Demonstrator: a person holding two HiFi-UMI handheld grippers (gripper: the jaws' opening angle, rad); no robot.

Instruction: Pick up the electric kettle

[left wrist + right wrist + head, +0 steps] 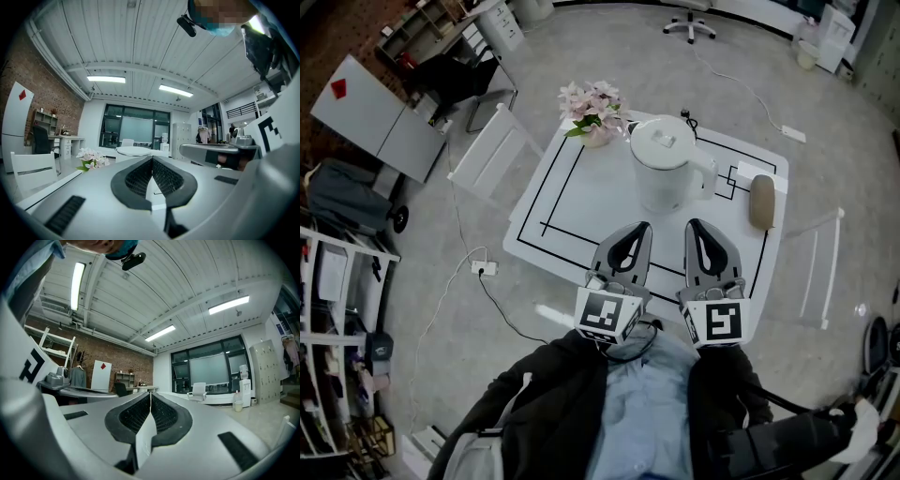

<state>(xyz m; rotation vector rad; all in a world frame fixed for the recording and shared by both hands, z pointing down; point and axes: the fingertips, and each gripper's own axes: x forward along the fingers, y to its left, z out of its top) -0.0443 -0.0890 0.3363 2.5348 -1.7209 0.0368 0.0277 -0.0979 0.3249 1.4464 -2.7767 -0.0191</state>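
A grey floor is spreading around a white counter (572,202) marked with black lines, in a workroom with a brick wall and long ceiling lights showing in both gripper views. A white chair (492,150) is standing just off the counter's left side, and a power strip (485,268) is lying on the floor below it.

The electric kettle (667,169), white and lidded, is standing upright toward the far middle of the counter with its handle facing right. A bunch of pink flowers (593,111) is sitting near it at the far left corner, and a beige oblong object (762,202) is lying to its right near the counter's edge.

The person is holding both tools side by side over the near edge of the counter, pointing toward the kettle. The left hand-held gripper (639,228) is hovering short of the kettle's base, not touching it. In its own view its jaws are pressing together along their ridged pads (140,176) with nothing between them, and the flowers (92,158) are showing off to the left. The right hand-held gripper (696,225) is hanging level beside it, likewise apart from the kettle. Its jaws are meeting in a thin seam in its own view (150,394), and they are gripping nothing.
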